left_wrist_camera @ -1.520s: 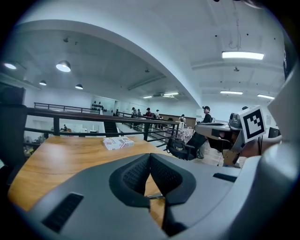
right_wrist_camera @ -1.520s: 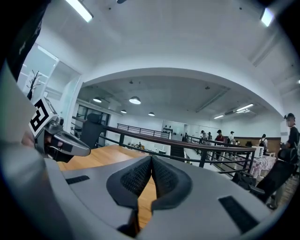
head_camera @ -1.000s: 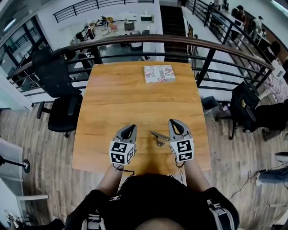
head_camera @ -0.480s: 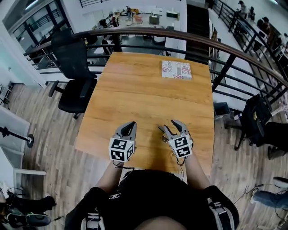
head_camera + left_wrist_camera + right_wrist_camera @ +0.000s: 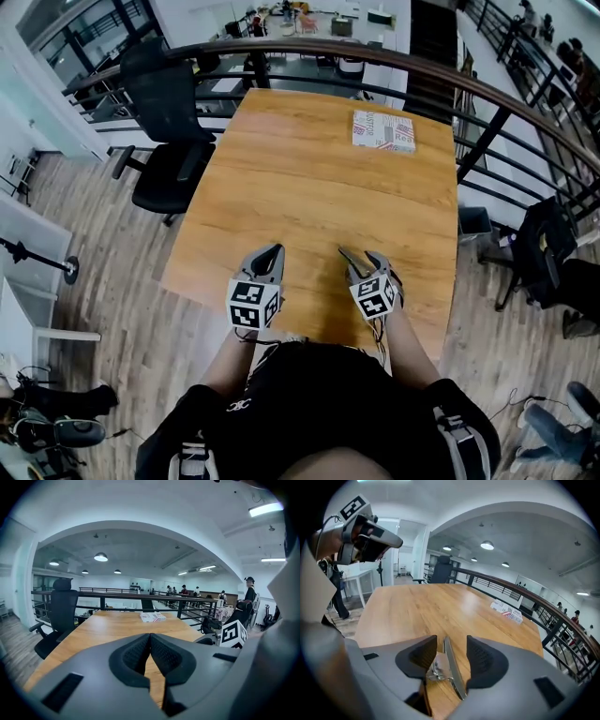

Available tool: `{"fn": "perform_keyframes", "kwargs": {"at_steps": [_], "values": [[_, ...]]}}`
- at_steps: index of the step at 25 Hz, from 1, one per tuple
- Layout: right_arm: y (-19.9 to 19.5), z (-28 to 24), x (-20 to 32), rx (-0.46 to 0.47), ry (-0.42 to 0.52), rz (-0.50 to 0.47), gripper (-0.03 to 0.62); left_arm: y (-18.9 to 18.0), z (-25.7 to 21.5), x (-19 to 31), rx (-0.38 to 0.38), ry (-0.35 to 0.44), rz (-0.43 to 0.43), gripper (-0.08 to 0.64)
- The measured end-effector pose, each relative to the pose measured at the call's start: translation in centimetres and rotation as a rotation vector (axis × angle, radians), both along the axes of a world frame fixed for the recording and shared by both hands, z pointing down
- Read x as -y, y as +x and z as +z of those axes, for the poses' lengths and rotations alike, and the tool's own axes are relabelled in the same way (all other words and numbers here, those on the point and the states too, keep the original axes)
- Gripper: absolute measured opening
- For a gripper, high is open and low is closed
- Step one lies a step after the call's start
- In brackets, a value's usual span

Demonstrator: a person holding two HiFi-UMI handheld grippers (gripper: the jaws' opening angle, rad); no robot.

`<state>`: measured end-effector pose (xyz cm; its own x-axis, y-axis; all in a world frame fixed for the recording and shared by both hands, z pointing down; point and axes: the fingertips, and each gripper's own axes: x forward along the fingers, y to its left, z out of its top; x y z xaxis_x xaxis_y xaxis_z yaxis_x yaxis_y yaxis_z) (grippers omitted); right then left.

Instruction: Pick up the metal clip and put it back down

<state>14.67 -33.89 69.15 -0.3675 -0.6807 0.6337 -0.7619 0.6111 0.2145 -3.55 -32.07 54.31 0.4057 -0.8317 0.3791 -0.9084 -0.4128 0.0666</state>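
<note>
The metal clip [image 5: 449, 667] is a silver binder-type clip with a long flat arm. It lies on the wooden table [image 5: 309, 169], between the jaws of my right gripper [image 5: 452, 651]. Those jaws are opening: the clip sits close to the left pad, and a gap shows at the right pad. In the head view the clip [image 5: 347, 255] pokes out ahead of the right gripper [image 5: 366, 265] near the table's front edge. My left gripper [image 5: 272, 251] hovers a hand's width to the left, its pads [image 5: 140, 651] closed together on nothing.
A white printed box [image 5: 382, 131] lies at the table's far right. A black office chair [image 5: 169, 122] stands off the left side. A dark railing [image 5: 487, 103] curves behind the table, which ends just in front of the person.
The right jaws have gone from shut on the clip to wide apart, leaving the clip loose between them. The left gripper has stayed shut in the same place.
</note>
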Motion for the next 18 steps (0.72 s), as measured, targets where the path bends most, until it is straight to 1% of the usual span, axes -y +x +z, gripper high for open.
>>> {"fn": "perform_keyframes", "kwargs": {"at_steps": [5,8,10,12,14,15,17,18], "values": [[0.6,3.4,-0.6,-0.041,-0.071,-0.005,0.218,-0.2,0.5,-0.6,0.004,-0.008,-0.015,0.018],[0.9,4.6,-0.4,-0.050,-0.078,0.008,0.210,-0.6,0.7,-1.0,0.008,-0.013,-0.028,0.018],[1.3,4.8,0.0,-0.072,-0.079,0.022,0.170,-0.8,0.5,-0.9,0.009,-0.009,-0.036,0.018],[1.1,4.6,0.0,-0.041,-0.104,0.024,0.166,-1.0,0.3,-0.9,0.009,-0.006,-0.043,0.018],[0.4,4.1,-0.3,0.022,-0.128,0.020,0.190,-1.3,0.0,-0.9,0.007,-0.003,-0.047,0.018],[-0.1,3.8,-0.6,0.044,-0.135,0.011,0.192,-1.4,0.0,-0.9,0.006,-0.002,-0.048,0.018],[-0.8,3.8,-1.4,0.064,-0.152,-0.017,0.200,-1.5,-0.1,-0.9,0.008,-0.001,-0.047,0.018],[-1.1,4.1,-1.8,0.059,-0.164,-0.031,0.204,-1.5,-0.1,-0.9,0.008,0.000,-0.046,0.018]]}}
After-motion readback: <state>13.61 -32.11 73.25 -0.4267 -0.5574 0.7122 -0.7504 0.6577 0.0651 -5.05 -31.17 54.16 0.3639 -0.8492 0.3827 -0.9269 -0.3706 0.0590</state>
